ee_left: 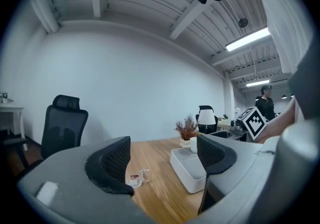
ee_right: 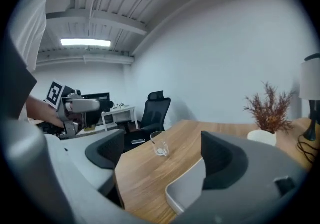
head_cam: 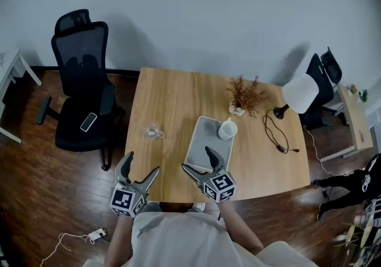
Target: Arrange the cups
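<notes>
A light wooden table [head_cam: 166, 96] stands on dark plank flooring [head_cam: 36, 191], with a black office chair [head_cam: 80, 81] beside it. A white ceramic mug [head_cam: 227, 129] sits at the far right corner of the grey rectangular tray [head_cam: 205, 144]. A clear glass cup [head_cam: 153, 132] stands on bare wood to the tray's left. The left gripper [head_cam: 143, 163] and right gripper [head_cam: 195, 157] hover at the table's near edge, jaws apart and empty.

soft even indoor light, ceiling tubes [ee_right: 86, 42] glaring, fisheye edges dark and warped
</notes>
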